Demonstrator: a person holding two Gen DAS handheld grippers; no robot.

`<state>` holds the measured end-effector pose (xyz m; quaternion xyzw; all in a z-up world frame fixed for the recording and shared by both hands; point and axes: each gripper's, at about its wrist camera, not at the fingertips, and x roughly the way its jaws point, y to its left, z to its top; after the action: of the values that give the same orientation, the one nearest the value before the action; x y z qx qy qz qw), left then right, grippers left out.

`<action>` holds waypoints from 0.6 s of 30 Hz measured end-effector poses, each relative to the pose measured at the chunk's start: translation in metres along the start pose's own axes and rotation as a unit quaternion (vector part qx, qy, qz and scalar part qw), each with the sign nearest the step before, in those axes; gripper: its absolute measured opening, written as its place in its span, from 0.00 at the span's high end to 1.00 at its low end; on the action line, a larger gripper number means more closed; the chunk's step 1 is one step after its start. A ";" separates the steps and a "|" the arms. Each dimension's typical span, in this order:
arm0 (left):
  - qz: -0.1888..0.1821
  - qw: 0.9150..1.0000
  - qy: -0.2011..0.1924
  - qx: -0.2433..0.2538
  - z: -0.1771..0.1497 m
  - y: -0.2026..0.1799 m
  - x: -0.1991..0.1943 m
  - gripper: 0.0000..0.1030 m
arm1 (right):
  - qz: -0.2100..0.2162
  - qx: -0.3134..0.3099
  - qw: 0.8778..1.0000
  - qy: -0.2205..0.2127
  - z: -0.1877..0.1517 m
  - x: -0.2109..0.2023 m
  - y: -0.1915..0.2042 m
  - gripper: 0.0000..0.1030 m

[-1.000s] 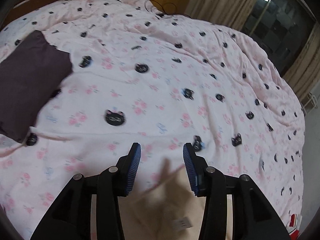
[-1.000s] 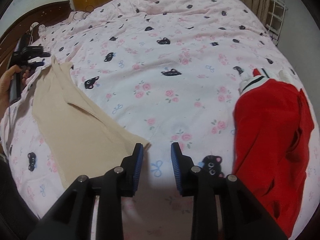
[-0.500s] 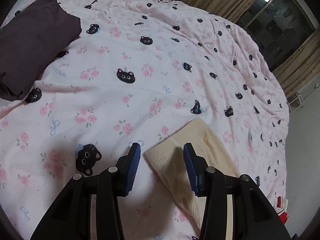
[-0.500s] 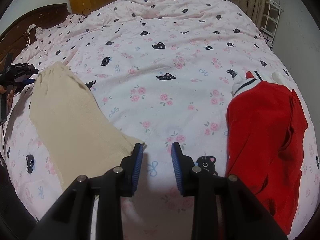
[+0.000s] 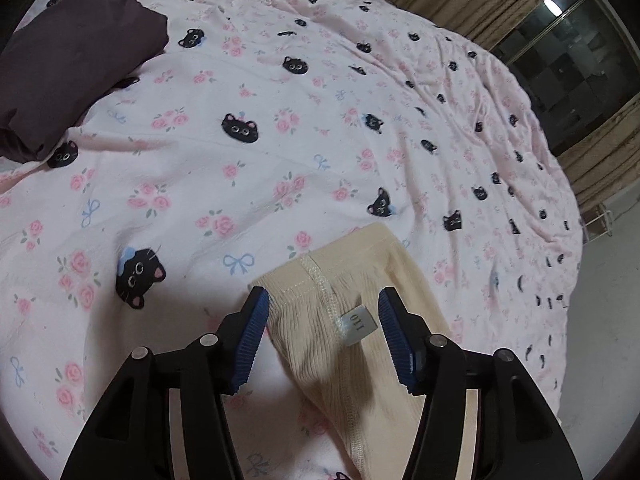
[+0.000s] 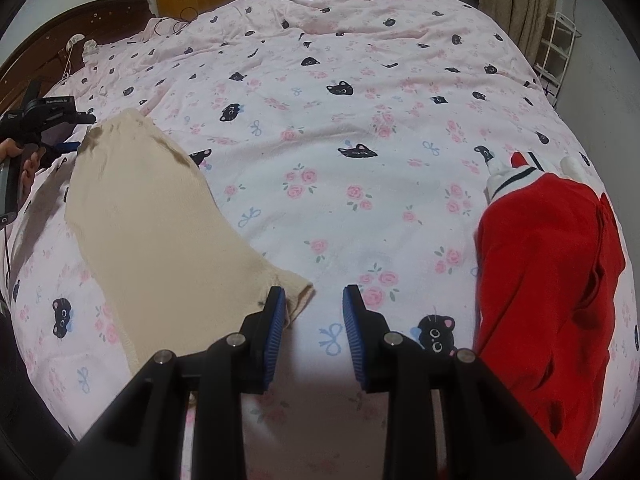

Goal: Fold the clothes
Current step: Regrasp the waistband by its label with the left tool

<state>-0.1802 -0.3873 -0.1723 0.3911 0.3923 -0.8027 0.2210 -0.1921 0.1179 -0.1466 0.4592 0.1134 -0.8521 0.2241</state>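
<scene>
Cream ribbed garment [image 5: 352,320] lies flat near the bed's [image 5: 280,152] near edge, and my left gripper [image 5: 322,336] is spread wide over its end with the size tag [image 5: 358,322], pinching nothing. My right gripper [image 6: 314,320] is also open, its left pad [image 6: 276,320] just over the garment's other corner. Only the right view shows the red garment [image 6: 548,280] by the bed's right edge; only the left view shows the dark pillow [image 5: 68,56] at the far left, with wide bare bedcover between.
</scene>
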 end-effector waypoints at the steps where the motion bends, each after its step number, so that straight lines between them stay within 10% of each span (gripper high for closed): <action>1: 0.003 1.000 0.002 0.001 -0.002 -0.001 0.001 0.50 | 0.001 0.001 1.000 0.000 0.000 0.000 -0.001 0.70; 10: 0.001 1.000 0.001 -0.006 -0.010 -0.001 0.011 0.50 | 0.008 0.000 1.000 0.002 0.001 0.000 -0.001 0.70; 18: -0.040 0.999 0.002 -0.026 -0.007 0.014 0.013 0.92 | 0.011 -0.001 1.000 0.000 0.001 -0.001 0.000 0.70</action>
<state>-0.1749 -0.3910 -0.1917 0.3707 0.4286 -0.7997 0.1982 -0.1926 0.1176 -0.1449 0.4600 0.1094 -0.8495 0.2339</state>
